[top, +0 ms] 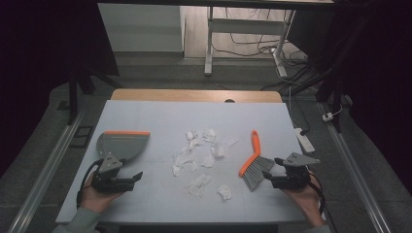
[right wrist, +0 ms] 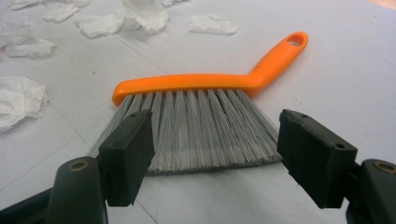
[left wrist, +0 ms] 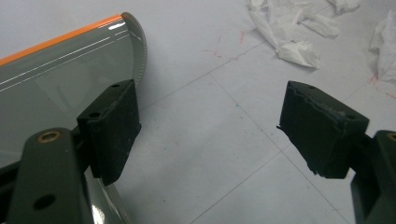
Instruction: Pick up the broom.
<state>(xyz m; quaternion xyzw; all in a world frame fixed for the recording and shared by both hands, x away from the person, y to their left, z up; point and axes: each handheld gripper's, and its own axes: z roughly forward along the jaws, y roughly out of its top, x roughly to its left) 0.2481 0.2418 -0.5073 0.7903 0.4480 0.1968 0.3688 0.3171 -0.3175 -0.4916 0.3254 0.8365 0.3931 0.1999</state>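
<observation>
While both grippers' fingers gape empty, brush (top: 252,158) lies flat, handle pointing away, bristles toward right gripper (top: 277,171).

A grey dustpan (top: 122,144) with an orange edge is laid flat at the table's left. An orange-handled brush (top: 253,160) with grey bristles is laid flat at the right.

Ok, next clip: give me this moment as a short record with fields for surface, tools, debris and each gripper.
surface: pale blue table top, lit, dark room around it
dustpan: grey with orange edge, lying flat at the left, just ahead of the left gripper
brush: orange handle, grey bristles, lying flat at the right, bristles toward the right gripper
debris: crumpled white paper scraps scattered between the two tools
left gripper: open, holding nothing
right gripper: open, holding nothing, jaws level with the bristle tips
</observation>
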